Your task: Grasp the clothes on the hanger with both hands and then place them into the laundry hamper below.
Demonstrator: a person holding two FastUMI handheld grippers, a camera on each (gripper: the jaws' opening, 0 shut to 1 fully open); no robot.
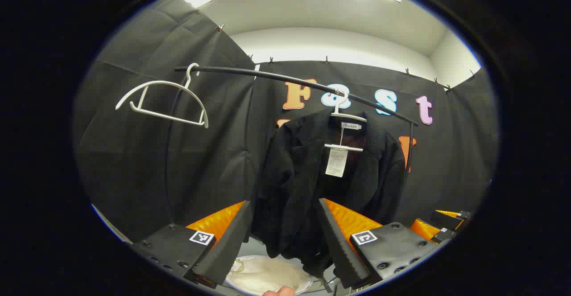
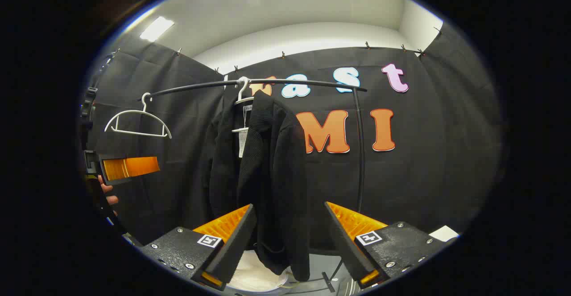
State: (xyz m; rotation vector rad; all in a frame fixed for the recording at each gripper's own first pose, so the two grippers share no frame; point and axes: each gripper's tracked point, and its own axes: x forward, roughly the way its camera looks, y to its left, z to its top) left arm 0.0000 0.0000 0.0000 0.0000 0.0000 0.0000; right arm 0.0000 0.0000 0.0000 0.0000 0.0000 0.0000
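1. Black jacket [image 1: 312,184] — the garment to be taken. Hangs on a white hanger [image 1: 345,117] from the black rail [image 1: 267,75], front open, paper tag [image 1: 337,161] showing at the collar. In the right gripper view the jacket [image 2: 267,175] is seen nearly edge-on, one sleeve hanging nearest.
2. Laundry hamper [image 1: 267,274] — pale, round-rimmed, directly below the jacket's hem; partly hidden by the garment and the fingers. Also glimpsed in the right gripper view [image 2: 256,274].
3. Left gripper [image 1: 285,238] — jaws spread wide, holding nothing; the jacket's lower half lies between the fingers in line of sight, and contact cannot be judged but appears absent.
4. Right gripper [image 2: 290,238] — jaws likewise spread, empty, the hanging sleeve framed between them.
5. Spare hanger [image 1: 163,102] — white, bare, farther along the rail, well apart from the jacket; not needed.
6. Step in hand, as judged: approach before the two-handed grasp.
7. Handling advice:
   - advance each gripper until cloth sits deep between the fingers before closing;
   - take hold high, near the shoulders, one gripper per side, so the jacket lifts evenly off the hanger;
   - raise clear of the hanger's ends to avoid dragging it off the rail;
   - lower straight down into the hamper.
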